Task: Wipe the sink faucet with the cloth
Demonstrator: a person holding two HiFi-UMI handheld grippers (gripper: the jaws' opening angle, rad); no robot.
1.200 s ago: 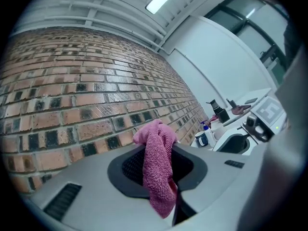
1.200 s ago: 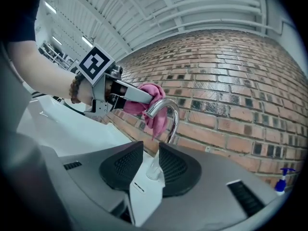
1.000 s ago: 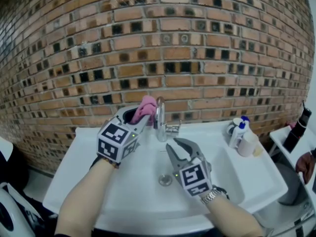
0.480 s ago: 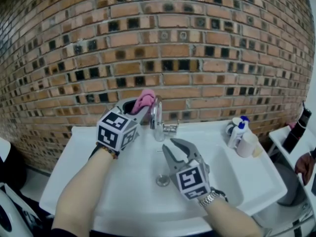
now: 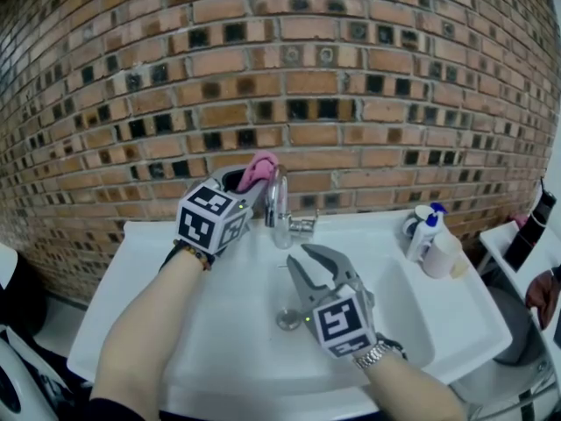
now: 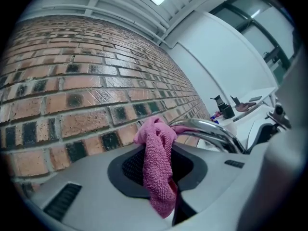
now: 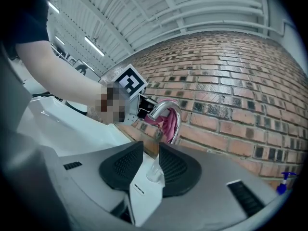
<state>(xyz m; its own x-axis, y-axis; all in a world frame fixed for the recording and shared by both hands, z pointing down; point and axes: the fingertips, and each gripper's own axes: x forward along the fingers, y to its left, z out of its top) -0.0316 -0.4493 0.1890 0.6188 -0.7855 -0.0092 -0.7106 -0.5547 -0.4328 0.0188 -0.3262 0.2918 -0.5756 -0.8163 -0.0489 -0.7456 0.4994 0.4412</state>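
The left gripper (image 5: 251, 181) is shown a little nearer the brick wall (image 5: 368, 77) than a second ago, carried along the arch of the faucet (image 5: 278, 207). The right gripper (image 5: 310, 265) is unchanged, held over the basin of the sink (image 5: 166, 323), with its jaws a little apart and nothing gripped between them.

The cloth (image 5: 260, 167) is pink, with a looped terry surface. It is bunched and clamped between the left gripper's jaws, and a fold is draped against the top of the chrome faucet, just in front of the wall. In the left gripper view the cloth (image 6: 159, 167) hangs down between the two dark pads.

One cloth, one faucet, one white sink and two grippers are counted. A white bottle with a blue top (image 5: 424, 233) is seen on the sink's right side.
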